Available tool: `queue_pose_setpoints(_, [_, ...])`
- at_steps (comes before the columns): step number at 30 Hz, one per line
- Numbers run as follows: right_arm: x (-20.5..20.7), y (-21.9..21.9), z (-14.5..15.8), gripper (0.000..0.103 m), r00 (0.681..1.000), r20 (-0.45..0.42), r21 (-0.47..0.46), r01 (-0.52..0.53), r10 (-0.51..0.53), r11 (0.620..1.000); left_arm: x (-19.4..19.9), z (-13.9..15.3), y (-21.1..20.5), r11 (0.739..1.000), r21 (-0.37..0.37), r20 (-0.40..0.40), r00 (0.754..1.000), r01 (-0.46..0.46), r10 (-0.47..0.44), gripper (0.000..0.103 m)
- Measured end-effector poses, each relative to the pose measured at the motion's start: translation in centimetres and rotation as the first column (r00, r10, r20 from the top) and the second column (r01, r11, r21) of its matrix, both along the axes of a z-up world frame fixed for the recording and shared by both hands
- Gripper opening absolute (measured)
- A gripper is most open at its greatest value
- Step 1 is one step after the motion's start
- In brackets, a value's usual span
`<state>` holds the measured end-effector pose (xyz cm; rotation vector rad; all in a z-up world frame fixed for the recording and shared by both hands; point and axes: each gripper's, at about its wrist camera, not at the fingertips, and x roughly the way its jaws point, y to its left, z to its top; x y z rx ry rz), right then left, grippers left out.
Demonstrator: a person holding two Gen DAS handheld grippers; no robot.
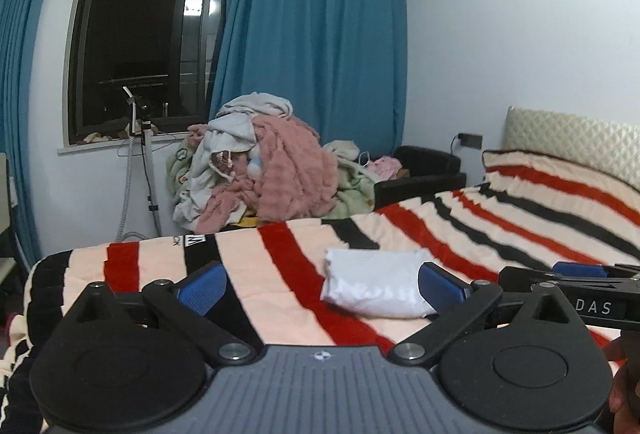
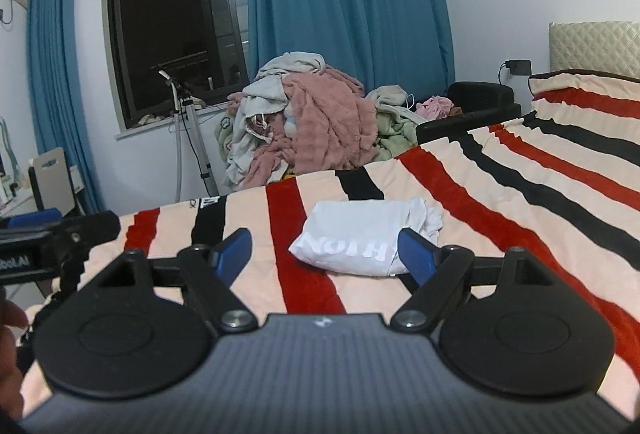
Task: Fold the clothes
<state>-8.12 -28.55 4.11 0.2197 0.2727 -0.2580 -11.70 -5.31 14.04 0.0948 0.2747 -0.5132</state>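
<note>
On the striped bed (image 2: 500, 170), a folded white garment (image 2: 360, 238) lies.
We find left gripper (image 1: 322, 284) and right gripper (image 2: 324, 252) jaws spread apart, holding nothing.

Folded garment (image 2: 360, 238) lies on the blanket (image 2: 520, 186) that covers the bed, near the foot end. Both tools sit on the near side of it: left tool (image 1: 322, 286) to the left, right tool (image 2: 324, 254) to the right, side by side, neither touching it. Headboard (image 2: 596, 46) is at far right. Beyond the bed's far edge is a clothes pile (image 2: 320, 118), with a stand (image 2: 192, 130) to its left. Window (image 2: 172, 34) and curtains (image 2: 344, 14) are behind the pile, on the back wall.
</note>
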Motion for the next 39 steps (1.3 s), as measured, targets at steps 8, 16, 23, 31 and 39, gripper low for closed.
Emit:
queue_pose_setpoints(8, [1.0,1.5,-2.9,0.082,0.999,-0.013,-0.031,0.031,-0.032,0.999,1.1,-2.6,0.6,0.999,-0.005,-0.013,0.999,-0.039,0.039,0.103])
queue_pose_setpoints(16, [1.5,1.4,-4.7,0.082,0.997,-0.004,-0.037,0.072,-0.072,0.997,2.2,-5.4,0.8,0.998,0.014,-0.045,0.997,-0.069,0.07,0.103])
queue_pose_setpoints(23, [1.9,1.7,-5.2,0.082,0.997,-0.014,-0.046,0.075,-0.075,0.996,3.4,-7.0,0.7,0.998,0.015,-0.095,0.993,-0.069,0.07,0.103])
queue_pose_setpoints(31, [2.1,1.9,-5.4,0.082,0.997,-0.022,-0.054,0.079,-0.08,0.995,4.0,-7.3,0.2,0.995,0.022,-0.093,0.991,-0.096,0.097,0.103])
queue_pose_setpoints(39, [2.0,1.8,-5.3,0.082,0.997,-0.024,-0.04,0.078,-0.079,0.996,3.9,-7.6,-0.2,0.995,0.028,-0.097,0.99,-0.097,0.099,0.103])
